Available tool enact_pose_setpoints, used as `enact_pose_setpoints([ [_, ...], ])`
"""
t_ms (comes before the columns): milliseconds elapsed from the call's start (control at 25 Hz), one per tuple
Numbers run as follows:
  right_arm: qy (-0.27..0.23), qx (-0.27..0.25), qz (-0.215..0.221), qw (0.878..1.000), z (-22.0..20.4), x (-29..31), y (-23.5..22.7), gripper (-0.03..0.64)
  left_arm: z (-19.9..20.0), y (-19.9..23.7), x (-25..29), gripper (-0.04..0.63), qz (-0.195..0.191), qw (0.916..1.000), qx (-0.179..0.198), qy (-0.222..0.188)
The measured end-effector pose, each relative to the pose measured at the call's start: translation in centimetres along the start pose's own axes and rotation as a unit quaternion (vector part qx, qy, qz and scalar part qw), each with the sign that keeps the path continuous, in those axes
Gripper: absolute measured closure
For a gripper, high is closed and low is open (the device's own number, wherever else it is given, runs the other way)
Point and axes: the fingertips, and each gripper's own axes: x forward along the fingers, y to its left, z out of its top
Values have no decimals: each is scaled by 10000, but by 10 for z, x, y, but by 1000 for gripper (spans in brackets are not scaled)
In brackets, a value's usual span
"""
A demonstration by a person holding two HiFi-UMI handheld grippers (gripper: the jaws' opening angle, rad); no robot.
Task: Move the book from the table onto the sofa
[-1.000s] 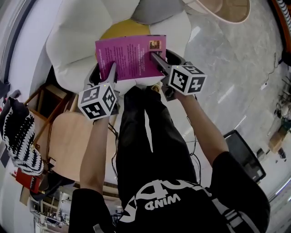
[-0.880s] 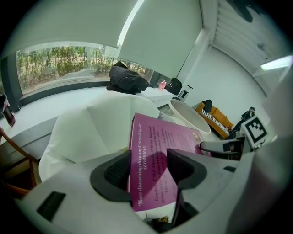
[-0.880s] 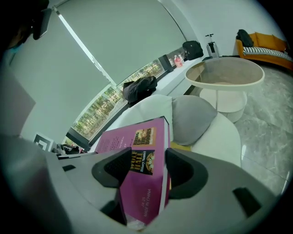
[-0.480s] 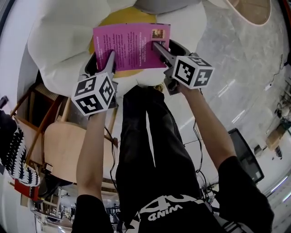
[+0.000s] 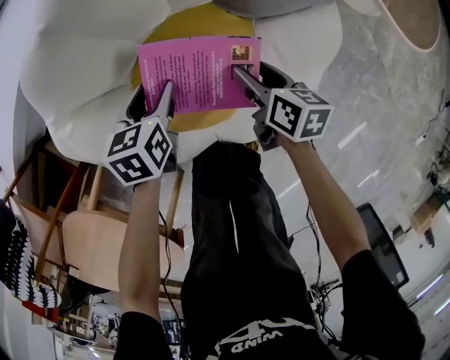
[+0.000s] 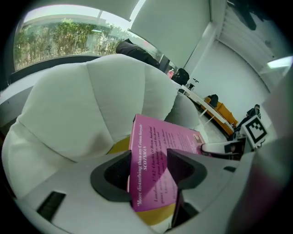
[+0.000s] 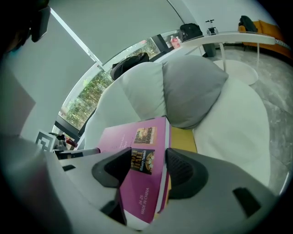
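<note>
- The underside of the book (image 5: 199, 74) is hidden in all views, so I cannot tell if it already rests on the yellow seat (image 5: 204, 21) or hangs just above it.
- The white sofa (image 5: 84, 63) is cut off at the top edge of the head view, and the small print on the pink cover is too blurred to read there.
- The left gripper (image 6: 149, 169) pinches the near left corner of the book; its two dark pads press on the cover and on the underside.
- The right gripper (image 7: 149, 167) pinches the near right corner in the same way – the jaws stand rather wide, but the book fills the gap between them (a small picture label lies just at its pads).
- The book lies nearly flat over the yellow seat, in the middle of the sofa, with the printed pink cover up.
- Its long axis runs across the head view, from one gripper to the other – the far long edge points toward the grey cushion (image 7: 192, 87).
</note>
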Motion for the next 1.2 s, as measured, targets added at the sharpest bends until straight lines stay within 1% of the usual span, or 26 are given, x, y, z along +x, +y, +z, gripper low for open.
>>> enact_pose_setpoints([
  [200,97,-56,94,9999,-12,33,-25,378,-12,15,37,342,64,10000,-22,-23],
  [400,193,-106,118,9997,-30,58,-41,379,-32,29,62,342,83,9999,-81,-5],
  [720,255,-161,56,9995,-43,75,-53,379,-45,40,84,342,10,9999,-105,59],
  [1000,310,-90,-77,9994,-49,82,-61,379,-50,42,97,342,-5,9999,-57,120],
  [1200,297,-62,-122,9995,-50,84,-64,379,-53,44,101,342,-25,9998,-132,165],
])
